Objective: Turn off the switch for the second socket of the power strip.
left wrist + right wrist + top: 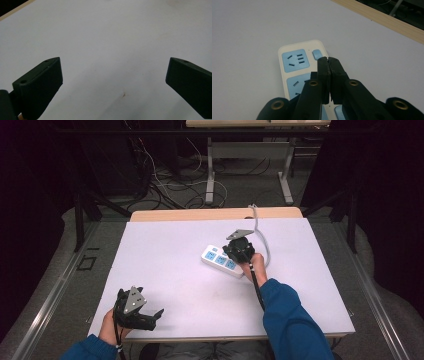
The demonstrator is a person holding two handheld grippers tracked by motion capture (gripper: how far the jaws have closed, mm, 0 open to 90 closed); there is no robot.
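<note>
A white power strip [220, 260] with blue socket faces lies on the white table sheet right of centre, its grey cable [262, 238] running to the far edge. My right gripper [240, 251] hovers over it, jaws shut with nothing between them. In the right gripper view the closed tips [328, 59] sit just beside the strip's small blue switch [317, 54], above the strip [294, 50]; contact cannot be told. My left gripper [150, 317] rests at the near left corner of the table, open. Its two black jaws stand wide apart over bare sheet [110, 50].
The white sheet [175, 270] covers most of the tabletop, with a wooden strip [200, 214] showing at the far edge. Beyond the table are cables on the floor and another table's legs [210, 175]. A small brown speck [123, 94] marks the sheet.
</note>
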